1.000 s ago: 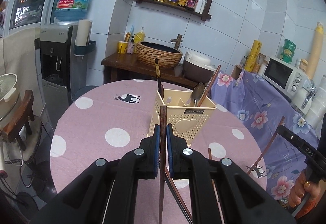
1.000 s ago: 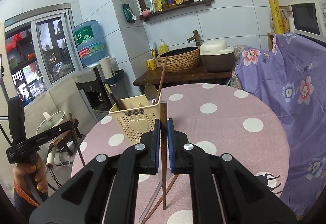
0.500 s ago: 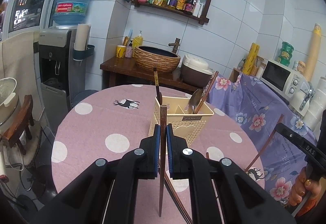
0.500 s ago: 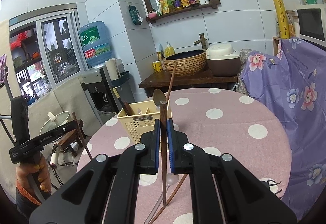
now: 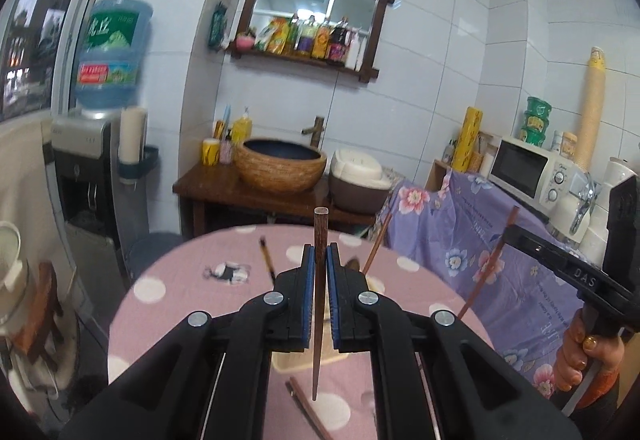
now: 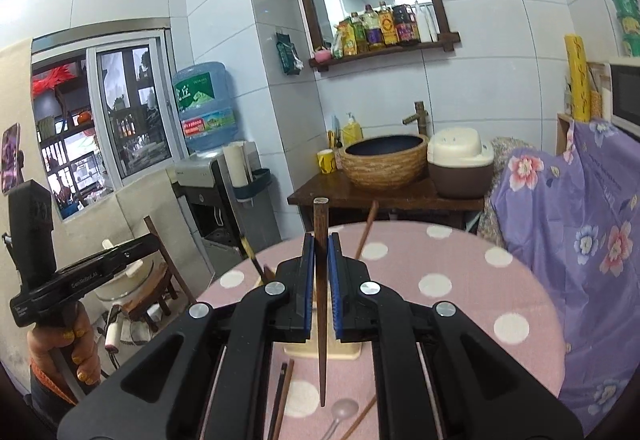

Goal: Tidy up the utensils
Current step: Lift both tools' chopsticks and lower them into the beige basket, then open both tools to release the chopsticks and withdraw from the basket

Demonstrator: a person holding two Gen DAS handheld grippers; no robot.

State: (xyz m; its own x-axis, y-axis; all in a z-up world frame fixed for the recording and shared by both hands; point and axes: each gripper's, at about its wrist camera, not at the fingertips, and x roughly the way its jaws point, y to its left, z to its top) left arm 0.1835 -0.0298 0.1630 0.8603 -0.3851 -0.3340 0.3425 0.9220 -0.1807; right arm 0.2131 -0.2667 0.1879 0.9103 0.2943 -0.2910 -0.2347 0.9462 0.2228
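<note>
Left wrist view: left gripper (image 5: 320, 272) clamps 1 chopstick (image 5: 319, 304); right gripper (image 6: 320, 272) likewise; holder (image 6: 322, 350) hidden behind jaws.

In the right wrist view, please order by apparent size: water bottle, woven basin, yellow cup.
1. water bottle and woven basin: they look about alike, and the bottle stands partly hidden, so I do not rank them.
2. yellow cup, clearly smallest.
</note>
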